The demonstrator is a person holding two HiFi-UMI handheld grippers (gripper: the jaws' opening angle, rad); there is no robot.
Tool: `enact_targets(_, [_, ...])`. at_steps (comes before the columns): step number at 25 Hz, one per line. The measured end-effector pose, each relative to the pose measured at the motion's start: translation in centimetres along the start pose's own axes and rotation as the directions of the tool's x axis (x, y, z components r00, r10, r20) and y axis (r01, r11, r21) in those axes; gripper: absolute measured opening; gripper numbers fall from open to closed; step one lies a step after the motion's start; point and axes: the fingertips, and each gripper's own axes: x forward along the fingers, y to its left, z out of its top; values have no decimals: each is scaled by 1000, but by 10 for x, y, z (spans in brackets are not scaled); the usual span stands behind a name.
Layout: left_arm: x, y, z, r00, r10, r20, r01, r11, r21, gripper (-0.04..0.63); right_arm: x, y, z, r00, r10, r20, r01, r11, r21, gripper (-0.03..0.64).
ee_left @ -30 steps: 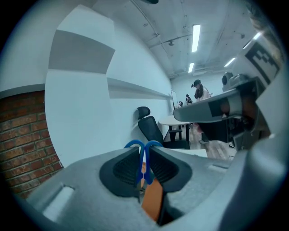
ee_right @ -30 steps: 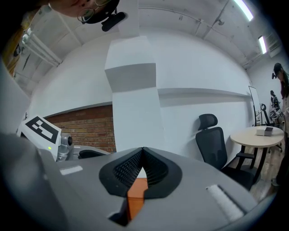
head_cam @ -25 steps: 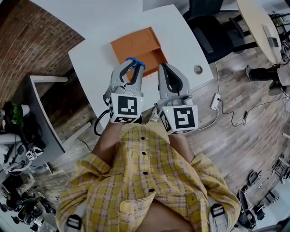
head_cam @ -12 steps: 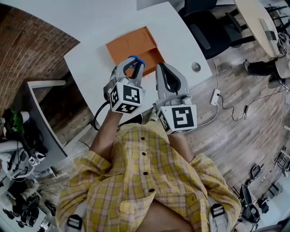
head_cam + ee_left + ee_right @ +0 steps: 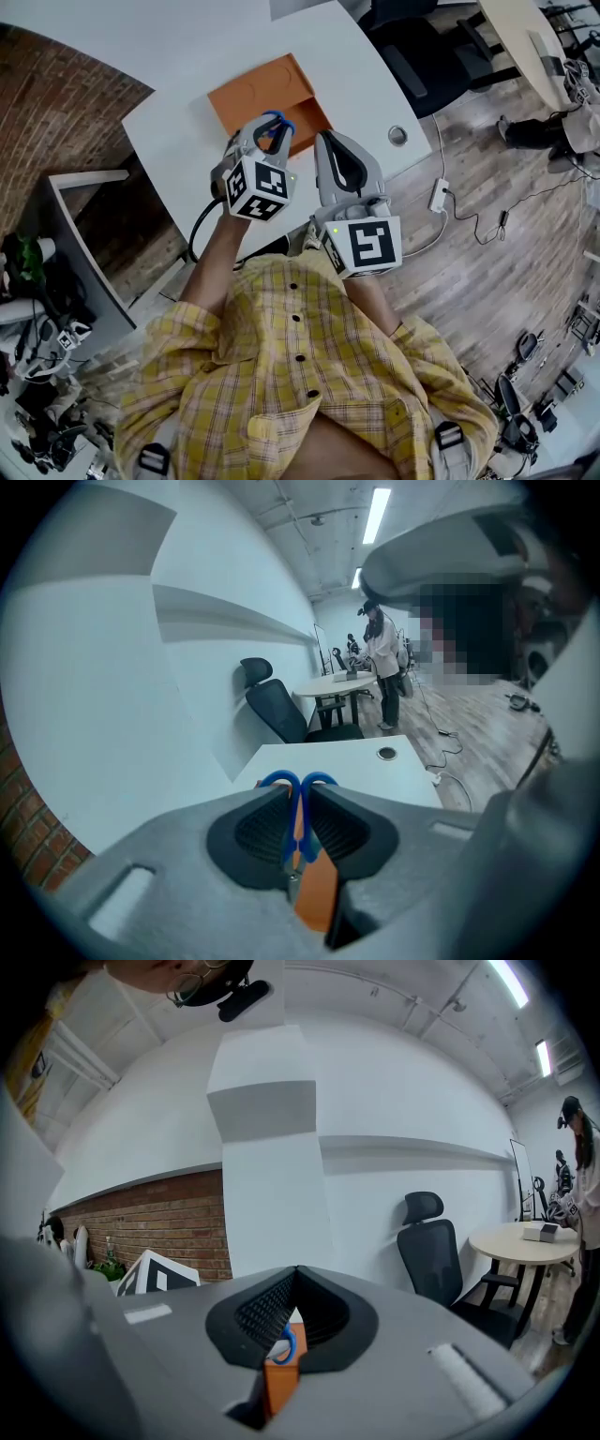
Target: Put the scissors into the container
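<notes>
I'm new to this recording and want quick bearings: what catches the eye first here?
First, the blue-handled scissors, clamped in the left gripper at the middle of the head view. Right behind them the orange container stands out against the white table. The right gripper is held beside the left one, shut and empty.

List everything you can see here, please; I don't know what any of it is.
Table: one, white, top of the head view.
Container: one, orange, on the table.
Scissors: one pair, blue handles, held over the table.
Cable hole: one, grey, near the table's right edge.
Office chair: one, black, beyond the table.
Power strip: one, white, on the wooden floor.
Shirt: one, yellow plaid, bottom of the head view.
Left gripper: one, grey, shut on the scissors.
Right gripper: one, grey, shut, empty.
</notes>
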Motion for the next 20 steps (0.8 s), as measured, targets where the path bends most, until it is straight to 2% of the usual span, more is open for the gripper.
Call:
enact_targets(4, [12, -5, -8, 999, -18, -39, 20, 999, 41, 73, -2, -1, -3, 1000, -3, -1, 3, 1000, 3, 6])
enact_targets(8, [28, -14, -21, 993, -63, -97, 70, 995, 77, 74, -2, -2, -1, 1000, -1, -2, 1, 1000, 0, 6])
enact_targets(20, [55, -23, -46, 977, -101, -189, 131, 979, 154, 73, -2, -6, -2, 1000, -14, -7, 14, 1000, 3, 6])
